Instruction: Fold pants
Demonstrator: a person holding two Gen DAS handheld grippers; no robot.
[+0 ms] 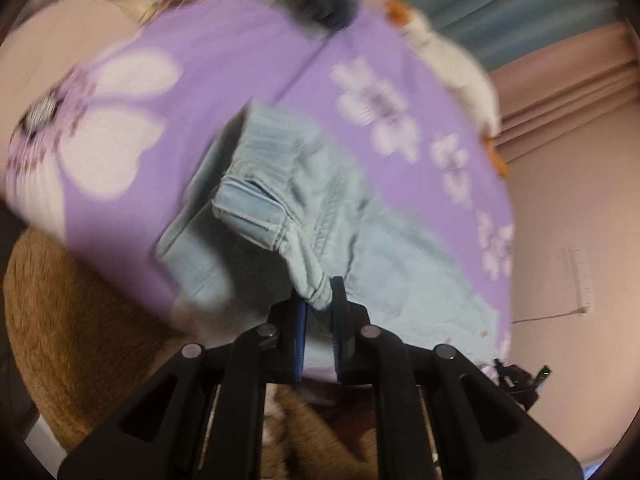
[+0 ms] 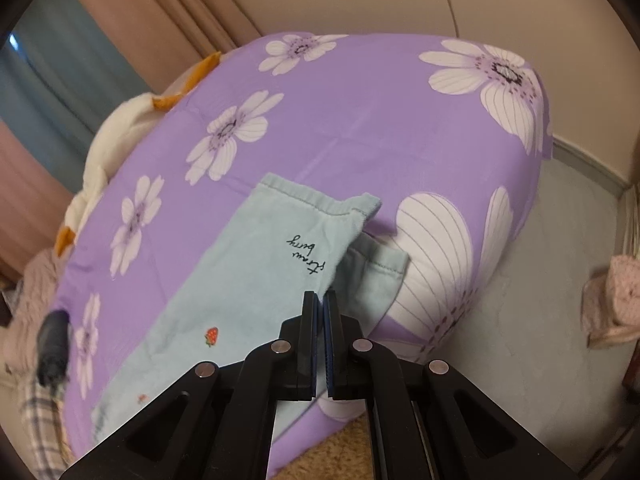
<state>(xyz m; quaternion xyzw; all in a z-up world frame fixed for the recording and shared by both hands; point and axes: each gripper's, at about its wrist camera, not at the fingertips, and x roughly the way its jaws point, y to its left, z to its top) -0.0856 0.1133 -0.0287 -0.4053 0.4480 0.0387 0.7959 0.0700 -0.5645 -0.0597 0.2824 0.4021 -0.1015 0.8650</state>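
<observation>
Light blue pants (image 1: 328, 208) lie on a purple flowered bedspread (image 1: 224, 80). In the blurred left wrist view, my left gripper (image 1: 320, 300) is shut on a bunched fold of the pants near the ribbed waistband and holds it slightly off the bed. The right wrist view shows the two pant legs (image 2: 256, 264) lying flat, hems at the far end, with "straw berry" lettering and a small strawberry (image 2: 212, 336). My right gripper (image 2: 321, 300) hovers over the edge of the upper leg. Its pads are together and no cloth shows between them.
A white plush toy (image 2: 116, 128) with orange parts lies along the bed's far left edge, with curtains (image 2: 132, 20) behind it. A brown fuzzy surface (image 1: 64, 340) sits below the bed's near edge. A pink cloth (image 2: 612, 300) lies on the pale floor at right. A dark object (image 2: 52, 344) rests at the bed's left.
</observation>
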